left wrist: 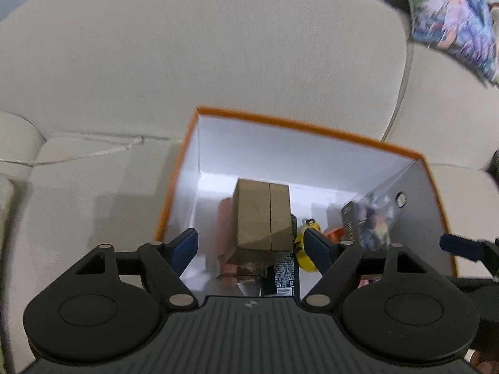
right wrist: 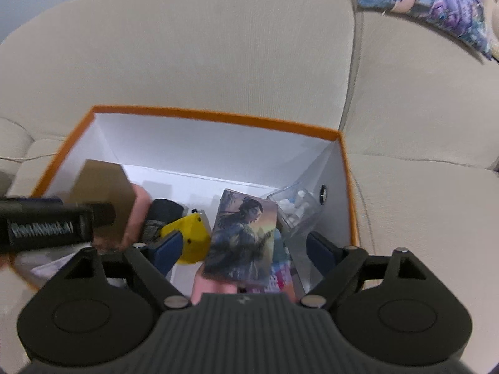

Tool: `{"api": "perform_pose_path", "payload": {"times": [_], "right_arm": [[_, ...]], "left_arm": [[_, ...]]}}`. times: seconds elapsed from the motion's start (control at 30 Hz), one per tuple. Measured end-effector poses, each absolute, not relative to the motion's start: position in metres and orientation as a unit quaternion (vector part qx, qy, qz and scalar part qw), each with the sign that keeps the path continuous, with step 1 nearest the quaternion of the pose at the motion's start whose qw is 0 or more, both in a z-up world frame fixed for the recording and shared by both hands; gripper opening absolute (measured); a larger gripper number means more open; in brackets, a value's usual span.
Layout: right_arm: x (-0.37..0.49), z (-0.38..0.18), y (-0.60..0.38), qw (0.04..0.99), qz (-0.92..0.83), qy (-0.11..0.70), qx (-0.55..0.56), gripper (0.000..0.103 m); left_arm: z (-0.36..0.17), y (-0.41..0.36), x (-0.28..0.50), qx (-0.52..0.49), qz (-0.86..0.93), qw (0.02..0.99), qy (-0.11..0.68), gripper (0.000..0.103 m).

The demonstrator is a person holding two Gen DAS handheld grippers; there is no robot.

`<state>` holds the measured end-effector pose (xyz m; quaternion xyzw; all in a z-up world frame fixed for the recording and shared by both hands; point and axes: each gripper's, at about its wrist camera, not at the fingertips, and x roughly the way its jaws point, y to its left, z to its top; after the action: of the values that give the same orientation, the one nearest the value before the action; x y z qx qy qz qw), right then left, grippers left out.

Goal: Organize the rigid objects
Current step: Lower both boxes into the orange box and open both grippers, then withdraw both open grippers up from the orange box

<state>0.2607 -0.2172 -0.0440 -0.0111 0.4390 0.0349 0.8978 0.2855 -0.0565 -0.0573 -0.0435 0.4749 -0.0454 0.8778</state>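
Because both of our grippers hang spread wide over the orange-rimmed box (right wrist: 218, 115), gripping nothing, the left gripper (left wrist: 251, 243) frames the upright brown carton (left wrist: 262, 215) and the right gripper (right wrist: 240, 249) frames the illustrated card box (right wrist: 246, 237), both lying inside among the collected items.

A home living room, by the look of it: a cream fabric sofa (right wrist: 193, 46) with plump back cushions fills both views, a patterned throw pillow (right wrist: 436, 3), blurred, propped at its right end beside the seat.
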Motion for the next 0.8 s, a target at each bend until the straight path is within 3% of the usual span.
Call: {"api": "perform_pose_path", "payload": {"times": [0.27,0.8], "right_arm": [[0.188,-0.012,-0.224,0.911,0.027,0.408,0.051,0.093],[0.118,-0.018,-0.231,0.918,-0.027,0.394,0.003,0.094]], "left_arm": [[-0.027,-0.049,0.225,-0.061,-0.045,0.879,0.471,0.091],[-0.018,-0.058,0.146,-0.033,-0.003,0.886,0.462,0.095]]}}
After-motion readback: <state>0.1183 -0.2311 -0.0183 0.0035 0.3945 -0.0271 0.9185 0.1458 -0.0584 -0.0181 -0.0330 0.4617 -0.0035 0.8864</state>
